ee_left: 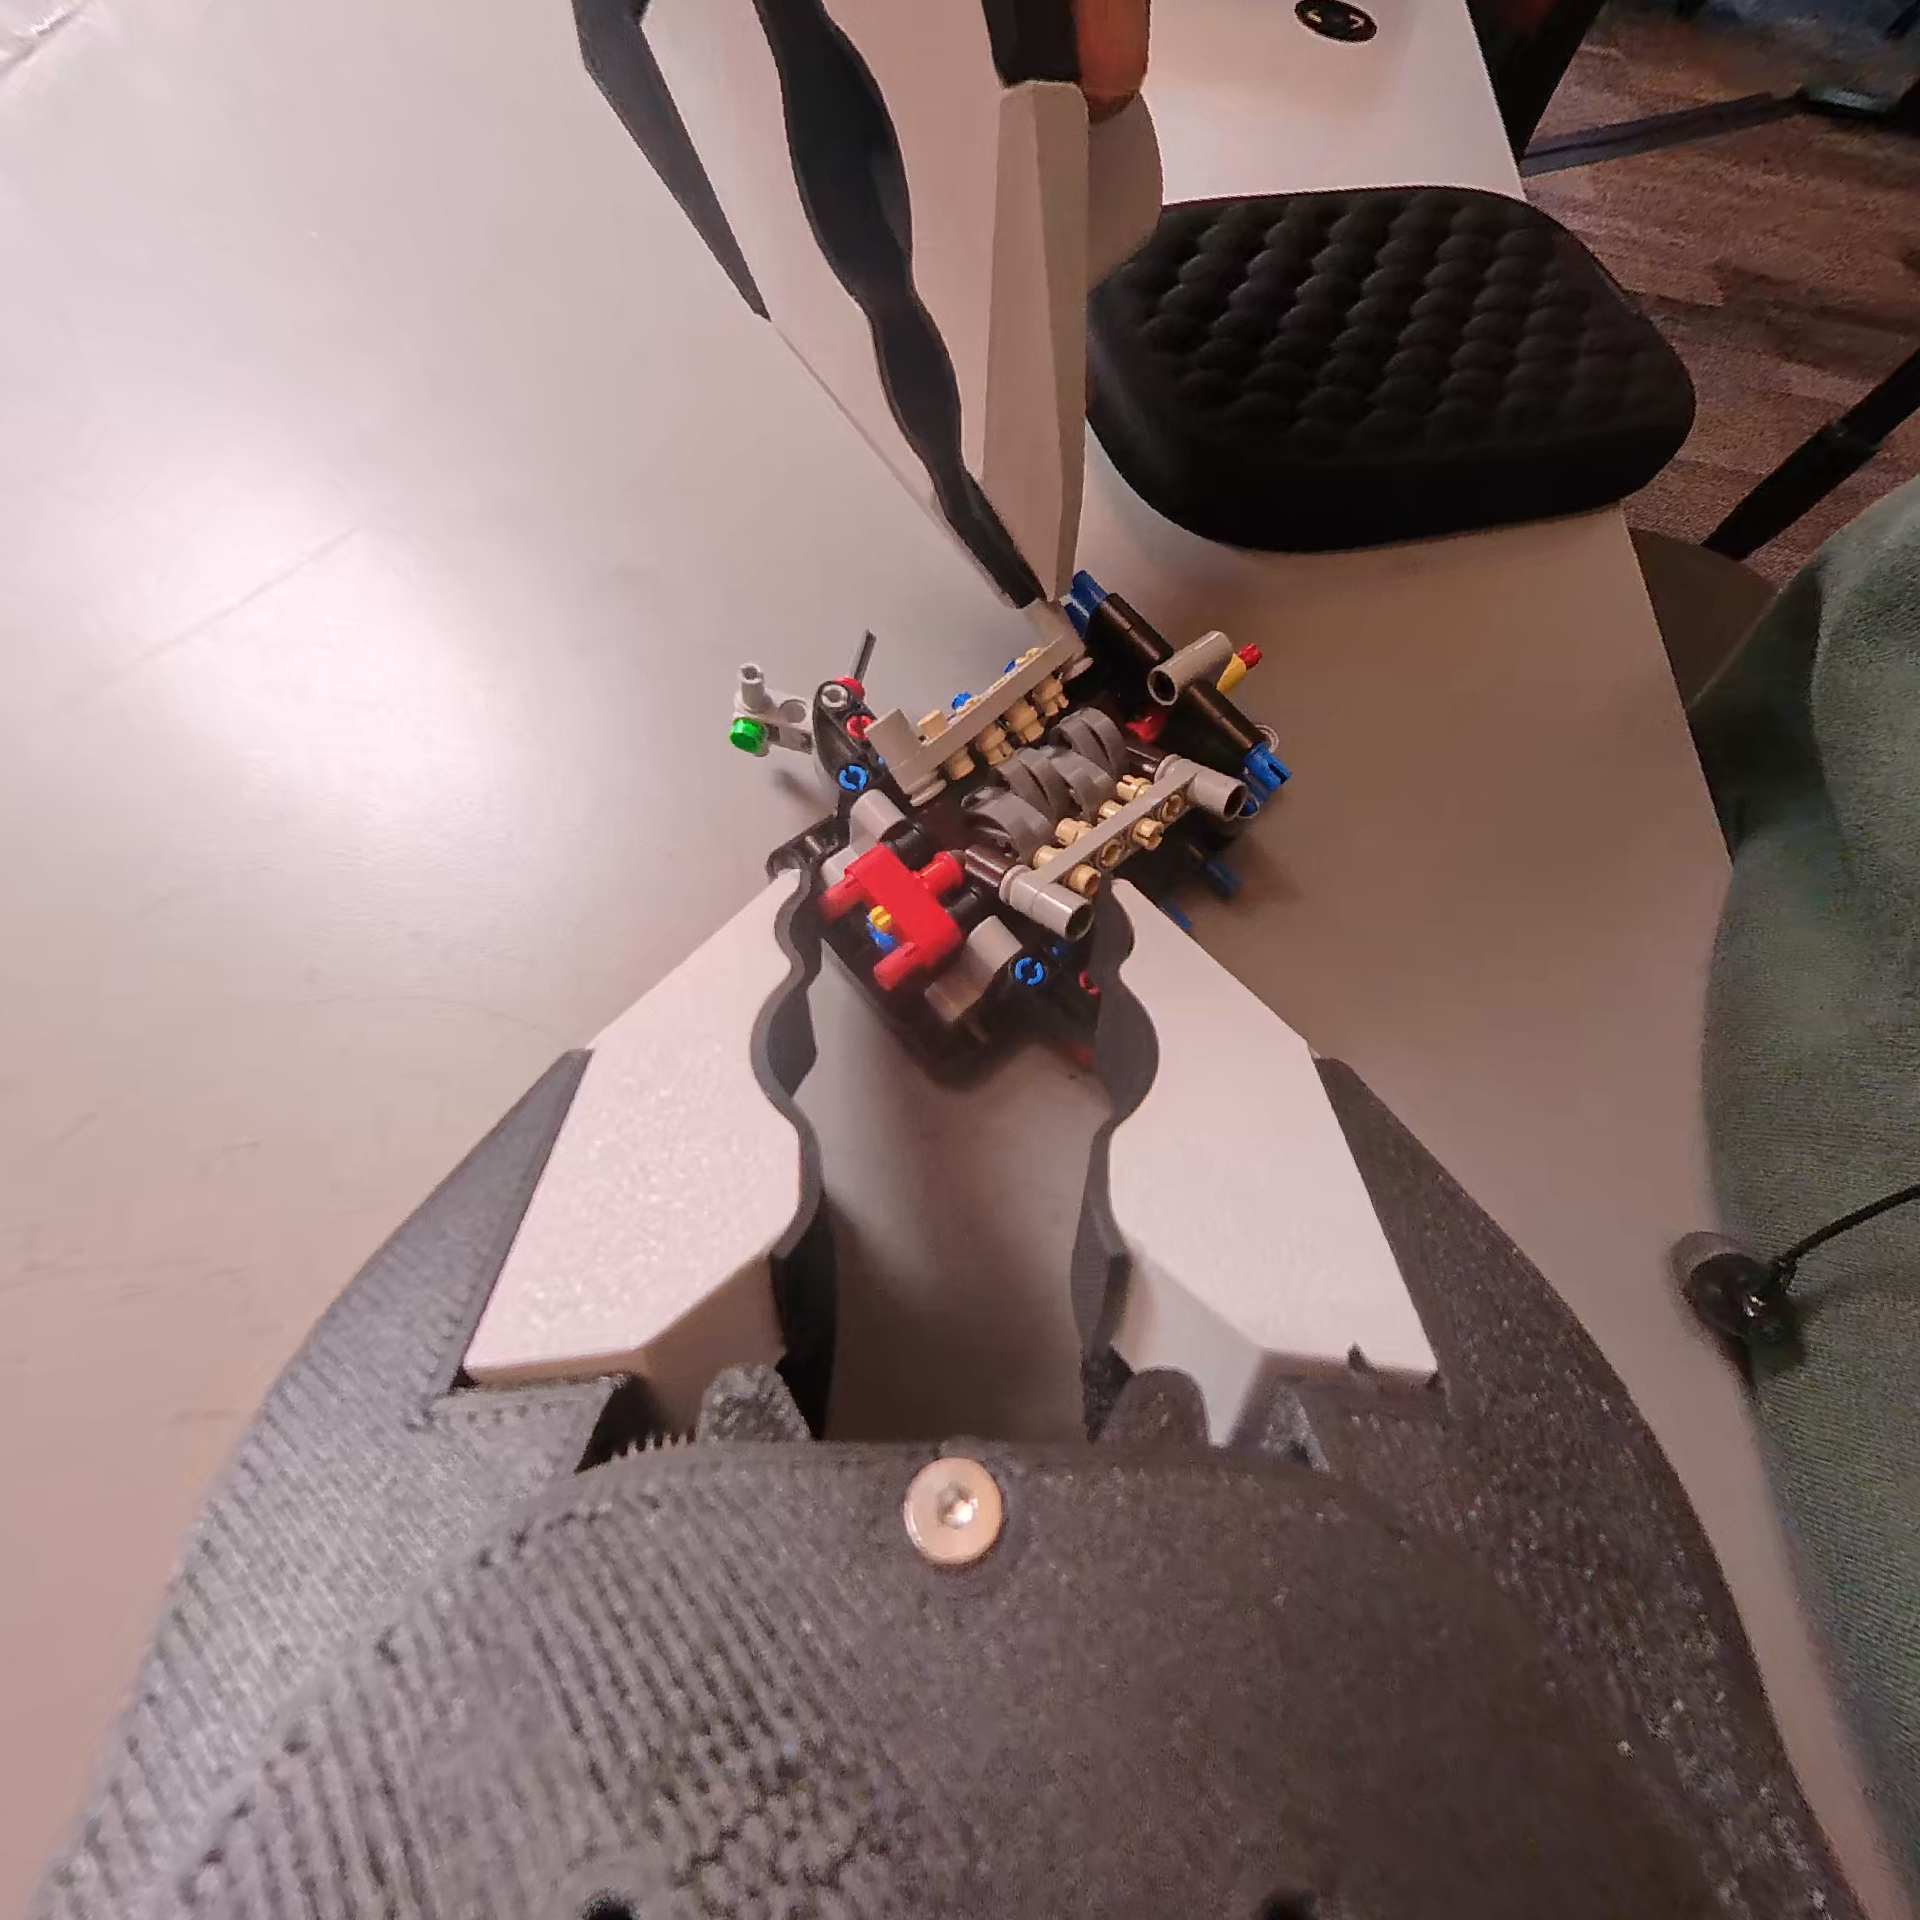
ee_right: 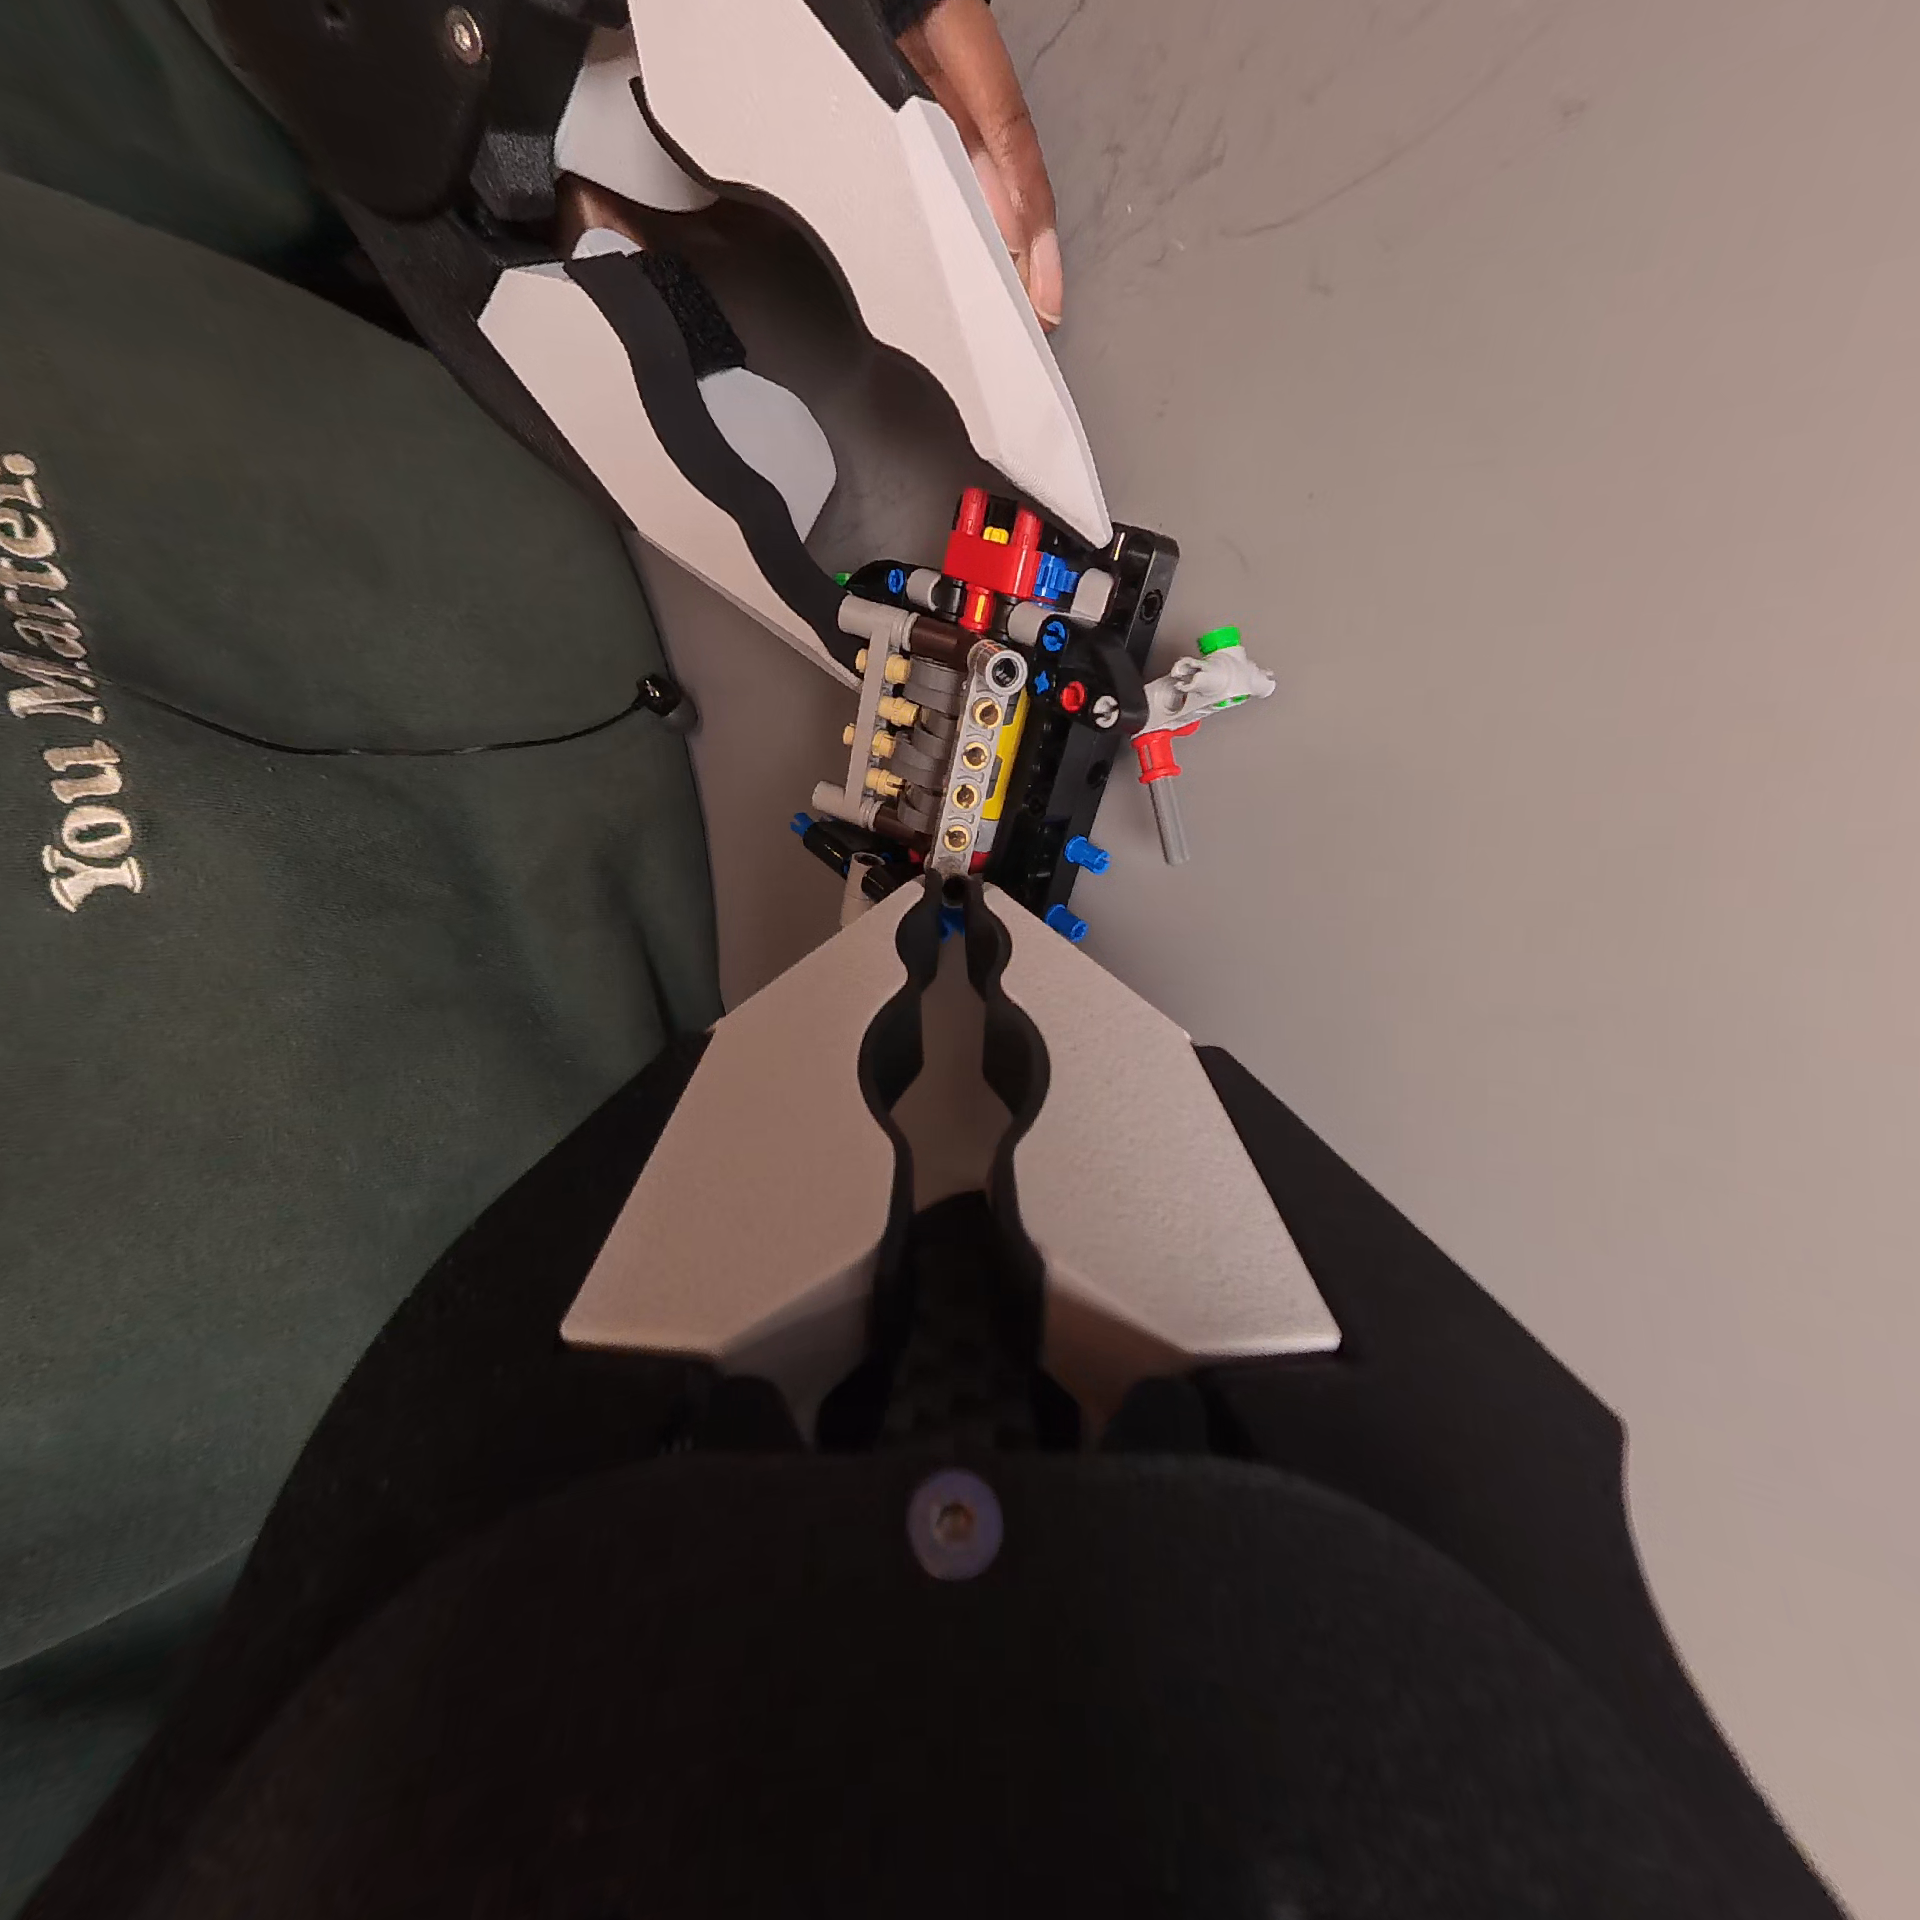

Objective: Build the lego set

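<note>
Left claw (ee_left: 951, 894) sits nearest, its jaws spread around the red-capped end of the lego model (ee_left: 1039, 821) on the desk (ee_left: 312, 520), steadying it. Right claw (ee_right: 948, 883) is pinched almost closed on the tip of one grey beam (ee_right: 971, 769) at the far end. One model stands partly built, with two grey studded beams fitted. One small loose sub-assembly (ee_right: 1205, 707) waits just beside it, so work remains.

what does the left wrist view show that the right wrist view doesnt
Only the left wrist view: a black dimpled pad on the table's far side and brown floor beyond. Only the right wrist view: a red and grey axle piece beside the build, and a fingertip. Both: the lego build, the green-tipped piece, and both claws.
</note>
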The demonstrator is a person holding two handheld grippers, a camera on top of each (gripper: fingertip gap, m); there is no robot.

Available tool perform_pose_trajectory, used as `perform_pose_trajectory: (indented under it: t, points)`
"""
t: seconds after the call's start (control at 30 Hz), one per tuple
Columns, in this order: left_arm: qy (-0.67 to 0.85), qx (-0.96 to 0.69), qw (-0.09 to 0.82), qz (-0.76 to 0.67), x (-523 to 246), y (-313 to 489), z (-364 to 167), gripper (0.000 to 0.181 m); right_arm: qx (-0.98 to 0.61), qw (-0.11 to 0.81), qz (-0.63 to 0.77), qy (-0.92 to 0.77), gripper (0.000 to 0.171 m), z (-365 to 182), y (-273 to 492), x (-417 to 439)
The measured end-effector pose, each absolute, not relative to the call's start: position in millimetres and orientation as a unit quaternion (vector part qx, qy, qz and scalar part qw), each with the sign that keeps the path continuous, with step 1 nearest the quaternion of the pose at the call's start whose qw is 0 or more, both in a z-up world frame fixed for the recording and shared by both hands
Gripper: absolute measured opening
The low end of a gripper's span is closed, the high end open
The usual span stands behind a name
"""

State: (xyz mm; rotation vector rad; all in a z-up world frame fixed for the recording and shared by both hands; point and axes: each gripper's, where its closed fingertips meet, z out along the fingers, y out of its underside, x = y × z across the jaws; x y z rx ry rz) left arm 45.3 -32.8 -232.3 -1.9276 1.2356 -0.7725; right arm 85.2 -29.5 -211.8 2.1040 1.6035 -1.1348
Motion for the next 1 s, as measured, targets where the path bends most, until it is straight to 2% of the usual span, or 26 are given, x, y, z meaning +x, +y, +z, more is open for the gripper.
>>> perform_pose_trajectory:
  t: [1.0]
  points:
    - [0.476, -0.747, 0.349, -0.305, 46, -36, -232, 0.051, 0.718, 0.134, -0.388, 0.562, 0.0, -215, -40, 86]
